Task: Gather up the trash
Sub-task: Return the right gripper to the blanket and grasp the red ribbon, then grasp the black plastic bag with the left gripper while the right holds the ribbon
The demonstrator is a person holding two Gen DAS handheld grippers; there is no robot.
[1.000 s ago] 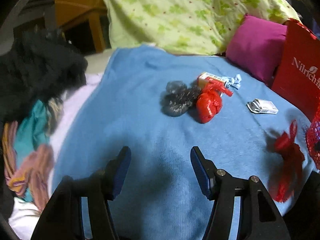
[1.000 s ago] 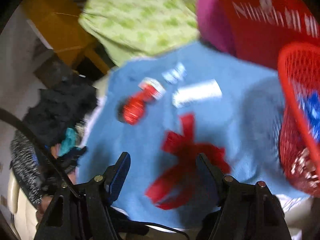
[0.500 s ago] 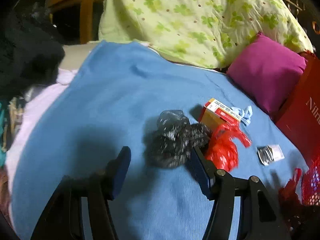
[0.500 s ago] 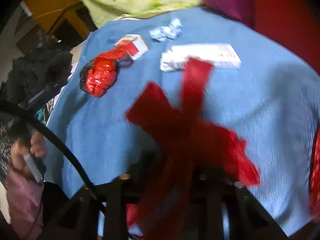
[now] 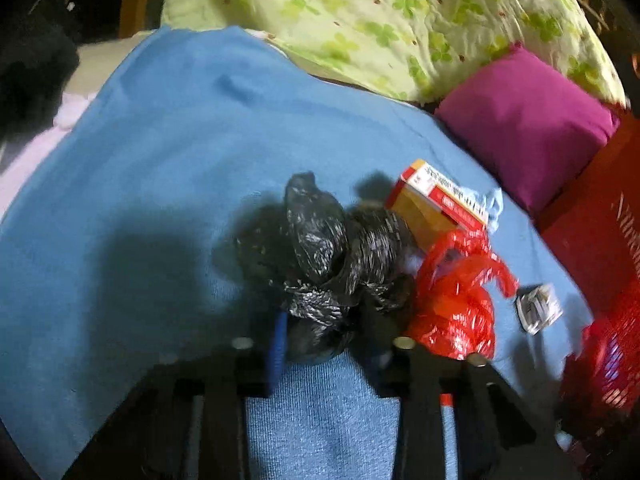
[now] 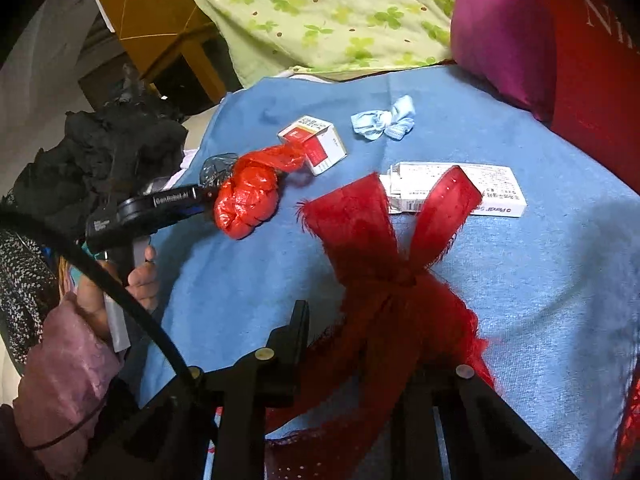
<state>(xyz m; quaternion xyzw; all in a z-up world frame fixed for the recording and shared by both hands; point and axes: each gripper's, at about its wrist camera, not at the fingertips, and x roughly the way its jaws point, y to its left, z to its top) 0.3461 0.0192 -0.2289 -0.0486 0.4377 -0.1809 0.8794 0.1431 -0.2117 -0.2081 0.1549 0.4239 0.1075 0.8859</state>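
Note:
My left gripper (image 5: 326, 340) is closed around a crumpled black plastic bag (image 5: 328, 256) on the blue blanket (image 5: 160, 168). Beside the bag lie a knotted red plastic bag (image 5: 456, 304), a red and white carton (image 5: 436, 204) and a small white packet (image 5: 538, 308). My right gripper (image 6: 360, 344) is shut on a red ribbon bow (image 6: 384, 248) and holds it up over the blanket. In the right wrist view the left gripper (image 6: 200, 196) reaches in beside the red bag (image 6: 248, 196).
A white flat box (image 6: 460, 192), a light blue crumpled wrapper (image 6: 384, 122) and the carton (image 6: 314, 142) lie on the blanket. A red mesh basket (image 5: 608, 360) and red paper bag (image 6: 592, 60) stand right. A magenta cushion (image 5: 520, 124) and green quilt (image 5: 400, 12) lie behind. Dark clothes (image 6: 100, 160) pile left.
My left gripper moved forward to the black bag and closed on it. My right gripper dropped onto the red ribbon bow, shut on it and lifted it.

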